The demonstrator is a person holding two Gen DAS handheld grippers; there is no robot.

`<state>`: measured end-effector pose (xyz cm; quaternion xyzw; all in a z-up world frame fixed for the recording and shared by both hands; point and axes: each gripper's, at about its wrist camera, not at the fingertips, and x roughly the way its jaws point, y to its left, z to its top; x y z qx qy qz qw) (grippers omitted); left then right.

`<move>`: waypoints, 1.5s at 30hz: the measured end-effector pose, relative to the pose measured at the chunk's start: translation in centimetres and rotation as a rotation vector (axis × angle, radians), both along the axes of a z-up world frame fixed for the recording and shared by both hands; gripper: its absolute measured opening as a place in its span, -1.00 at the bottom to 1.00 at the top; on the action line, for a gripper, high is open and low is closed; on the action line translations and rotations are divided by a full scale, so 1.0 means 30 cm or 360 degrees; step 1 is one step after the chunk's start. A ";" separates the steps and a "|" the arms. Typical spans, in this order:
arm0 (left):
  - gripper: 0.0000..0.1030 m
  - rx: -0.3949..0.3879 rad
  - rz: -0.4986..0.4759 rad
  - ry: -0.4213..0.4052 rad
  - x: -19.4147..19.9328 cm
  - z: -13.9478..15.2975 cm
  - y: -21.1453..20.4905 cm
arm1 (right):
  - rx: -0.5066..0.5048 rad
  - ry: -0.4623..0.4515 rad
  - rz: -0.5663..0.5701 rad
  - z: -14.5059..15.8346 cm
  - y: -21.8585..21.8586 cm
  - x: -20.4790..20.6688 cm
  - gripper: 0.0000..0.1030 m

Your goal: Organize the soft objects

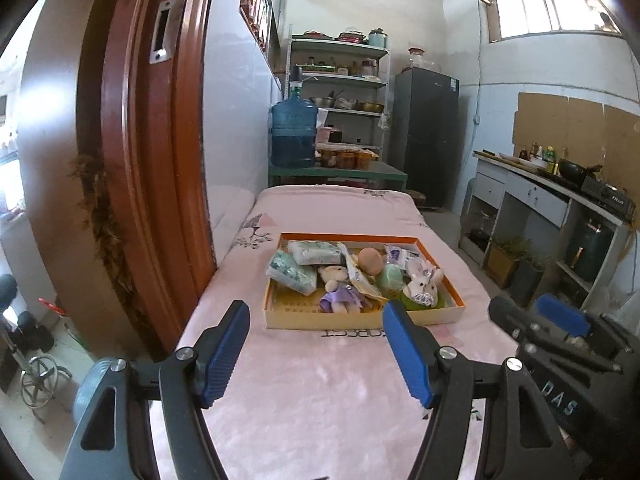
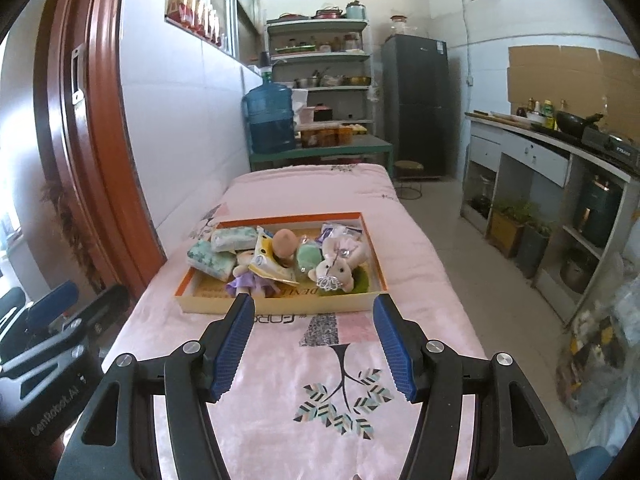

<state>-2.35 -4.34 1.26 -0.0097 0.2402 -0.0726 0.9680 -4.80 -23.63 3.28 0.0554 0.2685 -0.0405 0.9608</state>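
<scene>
Two grippers, left gripper (image 1: 316,348) and right gripper (image 2: 314,346), both with blue pads spread apart and empty, poised over a pink bed cover (image 2: 320,360). Beyond: one orange-rimmed cardboard tray (image 2: 280,306) on the bed, holding tissue packs (image 2: 210,258), a purple-dressed plush bear (image 2: 250,278), a white plush rabbit (image 2: 338,270) and a green soft toy (image 2: 308,258).
</scene>
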 end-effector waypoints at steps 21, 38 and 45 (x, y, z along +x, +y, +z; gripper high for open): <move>0.34 0.0039 0.0072 0.0015 -0.017 -0.003 0.026 | -0.0045 -0.0054 0.0070 0.032 0.056 -0.014 0.24; 0.34 0.0049 0.0082 0.0020 -0.015 -0.009 0.024 | -0.0022 -0.0037 0.0083 0.020 0.054 -0.006 0.24; 0.34 0.0047 0.0082 0.0023 -0.013 -0.012 0.025 | -0.0020 -0.0034 0.0086 0.017 0.053 -0.004 0.24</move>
